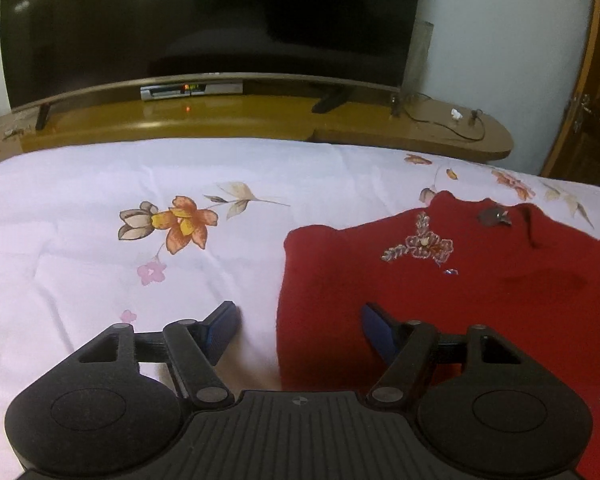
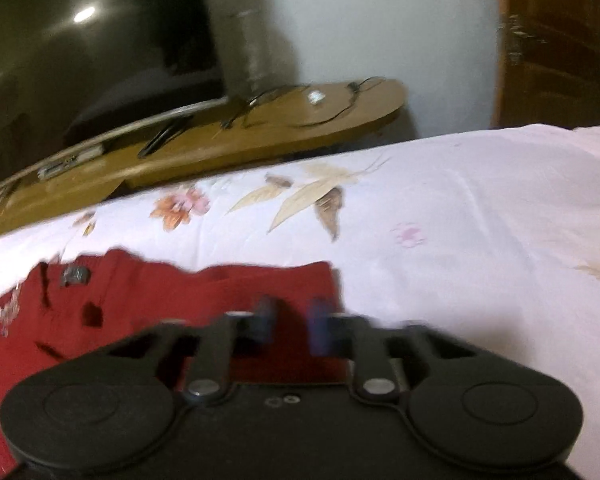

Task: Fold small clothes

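Observation:
A small red garment [image 1: 440, 280] with beaded embroidery lies flat on the white floral bedsheet [image 1: 100, 240]. My left gripper [image 1: 300, 328] is open and straddles the garment's left edge, its right finger over the red cloth and its left finger over the sheet. In the right wrist view, which is blurred, the same red garment [image 2: 160, 308] lies at lower left. My right gripper [image 2: 292, 320] hangs over the garment's right edge with a narrow gap between its blue pads. I cannot tell whether cloth is between them.
A wooden TV stand [image 1: 228, 120] with a large dark TV [image 1: 208, 20] runs along the far edge of the bed. Cables [image 1: 452, 124] lie on the stand's right end. A wooden door [image 2: 556, 40] stands at the right.

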The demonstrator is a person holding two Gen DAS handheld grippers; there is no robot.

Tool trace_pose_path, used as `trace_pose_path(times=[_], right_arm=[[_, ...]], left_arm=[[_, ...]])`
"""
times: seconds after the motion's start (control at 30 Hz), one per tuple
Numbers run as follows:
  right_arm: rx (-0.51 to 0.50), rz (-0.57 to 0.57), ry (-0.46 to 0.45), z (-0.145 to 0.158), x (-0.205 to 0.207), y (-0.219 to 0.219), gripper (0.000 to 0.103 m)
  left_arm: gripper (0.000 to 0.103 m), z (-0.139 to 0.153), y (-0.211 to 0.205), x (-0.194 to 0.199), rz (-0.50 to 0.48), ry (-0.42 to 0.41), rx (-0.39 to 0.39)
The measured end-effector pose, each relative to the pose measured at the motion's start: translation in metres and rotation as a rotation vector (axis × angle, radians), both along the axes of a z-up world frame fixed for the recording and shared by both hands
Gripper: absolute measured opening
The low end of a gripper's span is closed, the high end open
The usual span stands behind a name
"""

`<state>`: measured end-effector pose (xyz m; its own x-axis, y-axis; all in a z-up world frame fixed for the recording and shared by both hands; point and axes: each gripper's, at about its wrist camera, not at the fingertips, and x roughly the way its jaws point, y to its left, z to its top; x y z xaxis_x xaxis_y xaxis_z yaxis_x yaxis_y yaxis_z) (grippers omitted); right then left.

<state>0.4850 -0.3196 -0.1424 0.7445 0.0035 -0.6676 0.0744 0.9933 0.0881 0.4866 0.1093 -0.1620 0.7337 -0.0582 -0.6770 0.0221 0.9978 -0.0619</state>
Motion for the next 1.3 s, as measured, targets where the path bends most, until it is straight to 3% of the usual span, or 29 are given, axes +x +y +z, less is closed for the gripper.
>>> trace_pose_path(times=[0.07,0.2,0.33,0.4,0.43,0.5,0.6,0.7,0.9,0.93,1.03,1.13,1.3], right_arm=[[-0.064,0.002,-0.018,-0.003,-0.004,0.003,0.001],[-0.069,-0.1,-0.089,0.003,-0.021,-0.016,0.001],[-0.07,-0.088,-0.022,-0.013,-0.017,-0.024,0.002],[0.005,-0.074,-0.057,-0.007,-0.023,-0.026,0.011],[0.012,-0.076,-0.085,-0.002,-0.024,-0.023,0.024],[0.018,-0.045,-0.116,0.003,-0.023,-0.017,0.033],[0.037,0.017,-0.105,0.004,-0.017,-0.008,0.029],[0.021,0.034,-0.136,0.01,-0.024,-0.003,0.031],[0.036,0.079,-0.072,-0.002,-0.039,0.0,0.029],[0.006,0.087,-0.067,-0.005,-0.038,0.006,0.018],[-0.111,0.097,-0.098,-0.006,-0.039,0.023,0.007],[-0.15,0.056,-0.151,0.001,-0.05,0.019,0.005],[-0.189,0.046,-0.08,-0.014,-0.044,0.017,0.006]], left_arm=[[0.051,0.003,-0.001,-0.002,0.0,-0.023,-0.003],[0.05,-0.002,-0.003,0.005,0.021,-0.028,0.019],[0.051,-0.001,-0.001,0.005,0.023,-0.029,0.01],[0.052,0.001,0.001,0.004,0.025,-0.039,-0.006],[0.053,0.002,0.002,0.004,0.029,-0.044,-0.015],[0.063,0.004,0.004,0.004,0.047,-0.056,-0.022],[0.066,0.006,0.004,0.002,0.044,-0.064,-0.015],[0.066,0.005,0.004,-0.001,0.023,-0.059,-0.005],[0.066,-0.003,0.006,-0.004,-0.011,-0.04,-0.014],[0.066,-0.003,0.005,-0.004,-0.009,-0.042,-0.009],[0.066,-0.003,0.001,-0.004,-0.012,-0.052,0.023],[0.066,-0.005,0.001,-0.004,-0.016,-0.057,0.026],[0.067,-0.005,0.005,-0.002,-0.009,-0.053,0.008]])
